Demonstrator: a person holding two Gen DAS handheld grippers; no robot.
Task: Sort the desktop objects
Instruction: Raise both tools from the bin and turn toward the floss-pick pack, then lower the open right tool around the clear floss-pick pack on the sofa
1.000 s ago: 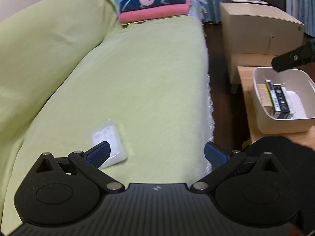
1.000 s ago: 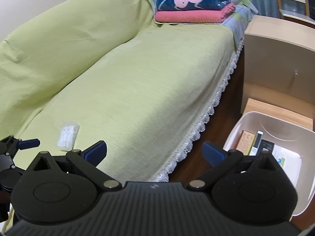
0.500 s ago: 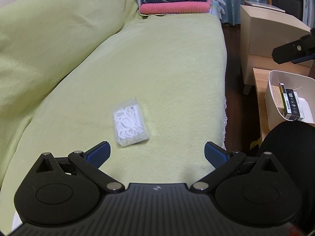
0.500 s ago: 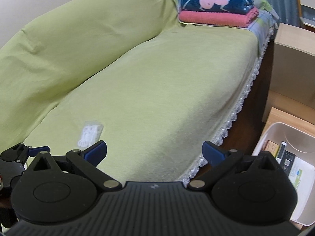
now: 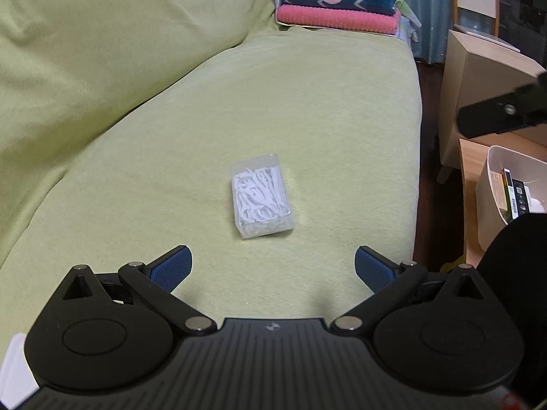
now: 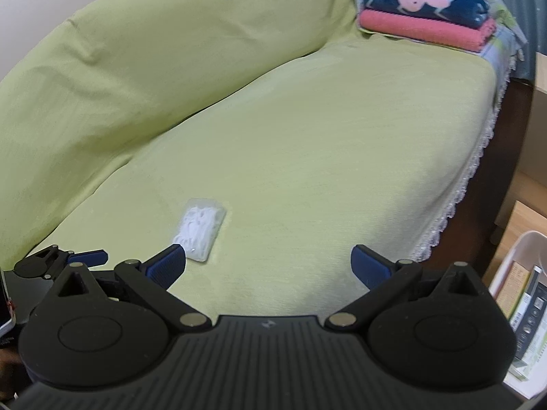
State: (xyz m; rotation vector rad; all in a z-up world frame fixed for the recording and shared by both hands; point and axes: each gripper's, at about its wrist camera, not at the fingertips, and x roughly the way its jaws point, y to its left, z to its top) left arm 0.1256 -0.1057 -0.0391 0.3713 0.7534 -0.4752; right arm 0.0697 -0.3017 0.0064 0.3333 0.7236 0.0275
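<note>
Our left gripper (image 5: pixel 273 266) has its fingers spread wide, holding nothing, aimed at the clear box of floss picks (image 5: pixel 261 200) lying at frame centre on the green sofa cover (image 5: pixel 342 119). Our right gripper (image 6: pixel 268 264) is likewise released. Risk: soft fabric may yield, letting the slick box tilt or slip. The bin (image 5: pixel 485 184) sits at right.

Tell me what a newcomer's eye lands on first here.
First, the small clear box of white floss picks, lying alone on the green sofa cover, straight ahead of the open left gripper. Next, the folded pink and navy towels at the sofa's far end, then the white bin holding boxes at right.
</note>
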